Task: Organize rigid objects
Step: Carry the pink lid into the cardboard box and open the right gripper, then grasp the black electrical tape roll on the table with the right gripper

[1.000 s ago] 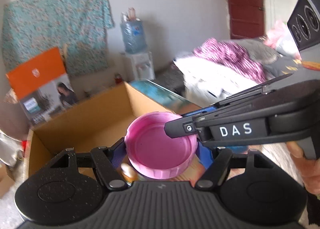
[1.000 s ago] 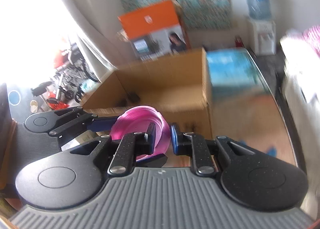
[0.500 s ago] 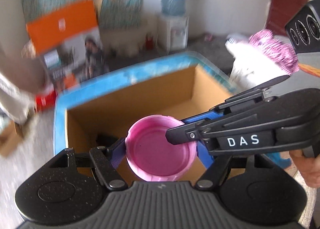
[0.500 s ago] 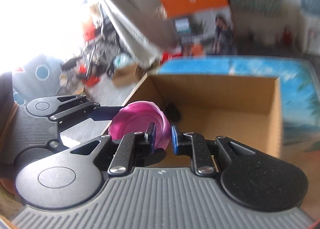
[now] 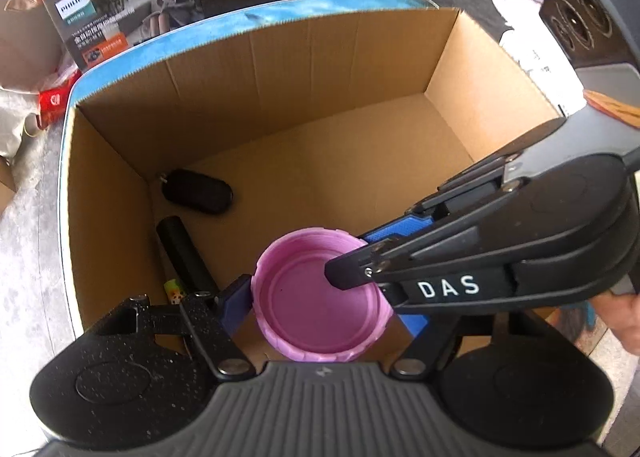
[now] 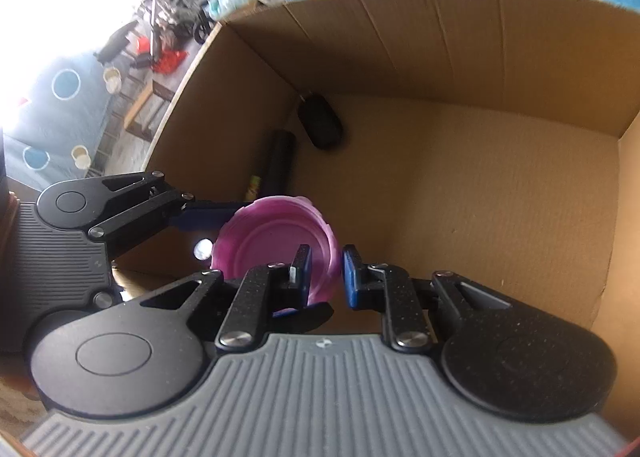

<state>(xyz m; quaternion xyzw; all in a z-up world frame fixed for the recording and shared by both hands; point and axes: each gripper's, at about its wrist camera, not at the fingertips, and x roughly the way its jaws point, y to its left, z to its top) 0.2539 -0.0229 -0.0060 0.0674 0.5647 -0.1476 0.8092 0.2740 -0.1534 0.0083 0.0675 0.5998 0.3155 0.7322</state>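
Because the pink lid hangs over the cardboard box squeezed by the left tongs at its sides and pinched at its 3 o'clock rim by the right tongs, letting go unevenly could flip it onto the black case at 10 o'clock.

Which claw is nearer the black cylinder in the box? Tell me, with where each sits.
Left. The left claw grips the pink lid with one finger just beside the black cylinder; the right claw pinches the lid's opposite rim, away from the cylinder.
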